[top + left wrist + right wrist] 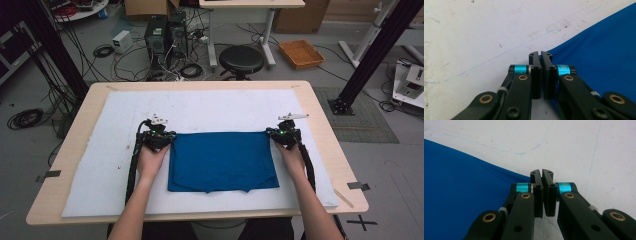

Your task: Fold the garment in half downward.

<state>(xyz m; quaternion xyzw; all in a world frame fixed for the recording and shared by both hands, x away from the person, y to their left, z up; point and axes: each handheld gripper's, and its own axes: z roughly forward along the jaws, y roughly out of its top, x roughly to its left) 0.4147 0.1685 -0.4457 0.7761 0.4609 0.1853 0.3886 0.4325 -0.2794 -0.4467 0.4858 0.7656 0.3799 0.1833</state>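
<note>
Both tongs are clenched on the far corners of a blue cloth (222, 161), one corner each. In the high view the left gripper (170, 136) sits at the upper left corner of the cloth, a little left of the middle of the frame, and the right gripper (270, 132) sits at the upper right corner, right of the middle. The cloth lies flat and folded into a nearly square shape in the middle of a white mat (115, 165), and this mat covers most of a light wooden table (325, 150). In the left gripper view the two black jaws stand together in the lower middle of the frame, and the blue corner (539, 57) is pinched between them; the rest of the cloth fills the right side. In the right gripper view the jaws are pressed together in the same way at the edge of the cloth (461, 195), which spreads over the left side of the frame. Thin blue pen lines (506, 150) run across the mat above it. Beyond the table, in the upper middle of the high view, a black round stool (241, 59) stands on the floor.
</note>
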